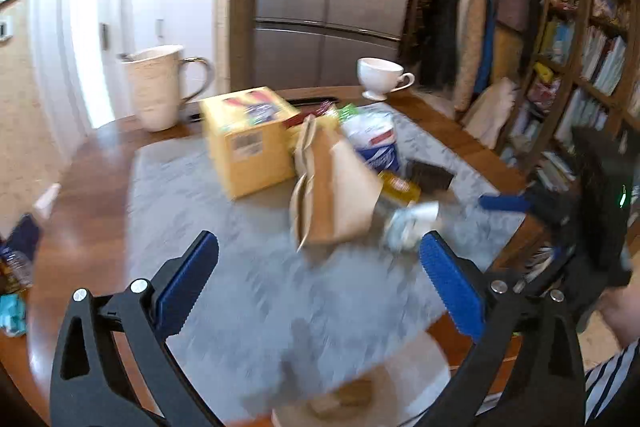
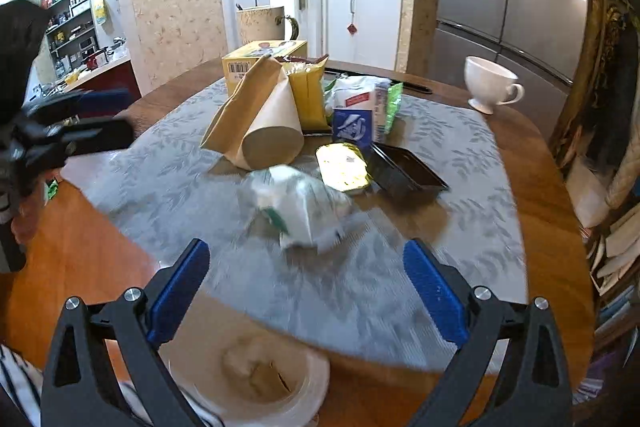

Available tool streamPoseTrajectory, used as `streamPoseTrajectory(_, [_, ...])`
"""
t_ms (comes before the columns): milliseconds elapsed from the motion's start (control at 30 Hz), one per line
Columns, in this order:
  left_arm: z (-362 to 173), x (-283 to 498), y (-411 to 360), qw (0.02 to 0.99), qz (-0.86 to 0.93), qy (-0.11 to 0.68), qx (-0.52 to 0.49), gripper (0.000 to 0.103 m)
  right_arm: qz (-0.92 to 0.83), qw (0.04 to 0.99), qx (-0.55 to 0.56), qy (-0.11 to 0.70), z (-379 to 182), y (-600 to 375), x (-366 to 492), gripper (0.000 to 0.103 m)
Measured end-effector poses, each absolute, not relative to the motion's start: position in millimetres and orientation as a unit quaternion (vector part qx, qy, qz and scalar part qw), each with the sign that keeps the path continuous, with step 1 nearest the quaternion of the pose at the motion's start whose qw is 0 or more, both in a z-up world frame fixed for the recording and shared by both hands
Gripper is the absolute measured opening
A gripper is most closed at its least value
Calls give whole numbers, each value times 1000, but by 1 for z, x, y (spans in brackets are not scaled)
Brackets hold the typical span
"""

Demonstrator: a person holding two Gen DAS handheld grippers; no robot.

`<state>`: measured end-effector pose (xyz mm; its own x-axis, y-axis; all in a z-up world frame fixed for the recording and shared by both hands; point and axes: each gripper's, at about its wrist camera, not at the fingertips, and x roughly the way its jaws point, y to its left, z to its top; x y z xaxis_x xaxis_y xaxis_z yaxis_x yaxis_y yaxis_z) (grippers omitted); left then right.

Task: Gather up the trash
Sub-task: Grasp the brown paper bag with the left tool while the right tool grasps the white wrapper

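Observation:
Trash lies piled on a grey placemat [image 1: 248, 287]: a brown paper bag [image 1: 332, 195] [image 2: 260, 115], a yellow box [image 1: 248, 143] [image 2: 260, 63], a white-and-blue packet [image 2: 356, 111], a gold foil tray [image 2: 344, 169], a black tray [image 2: 404, 171] and a crumpled white wrapper [image 1: 412, 223] [image 2: 300, 207]. My left gripper [image 1: 320, 267] hangs open above the mat's near part, holding nothing. My right gripper [image 2: 308, 275] is open too, just short of the wrapper and empty. Below both sits a white round container [image 2: 312, 387] with brown scraps inside.
A speckled pitcher [image 1: 156, 87] and a white teacup [image 2: 490, 85] stand at the far side of the round wooden table [image 2: 540, 227]. A steel fridge [image 1: 332, 7] is behind, bookshelves [image 1: 592, 67] to the right. A striped sleeve [image 1: 612, 379] shows at the edge.

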<state>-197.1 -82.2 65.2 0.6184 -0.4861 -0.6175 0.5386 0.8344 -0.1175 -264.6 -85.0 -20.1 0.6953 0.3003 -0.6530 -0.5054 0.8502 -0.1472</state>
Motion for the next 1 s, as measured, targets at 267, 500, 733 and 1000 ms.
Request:
streamPoseTrajectory(267, [46, -150, -128, 872, -320, 357, 97, 101, 248, 894, -176, 329, -33, -66, -236, 95])
streamPoseTrajectory(500, [31, -132, -137, 864, -319, 378, 95, 101, 251, 890, -154, 348, -38, -62, -221, 88])
streamPoseTrajectory(733, [24, -121, -132, 856, -321, 398, 79, 78, 251, 890, -162, 346, -39, -56, -219, 71])
streamPoseTrajectory(1000, [26, -131, -117, 859, -316, 397, 66, 63, 264, 892, -137, 340, -31, -65, -225, 60])
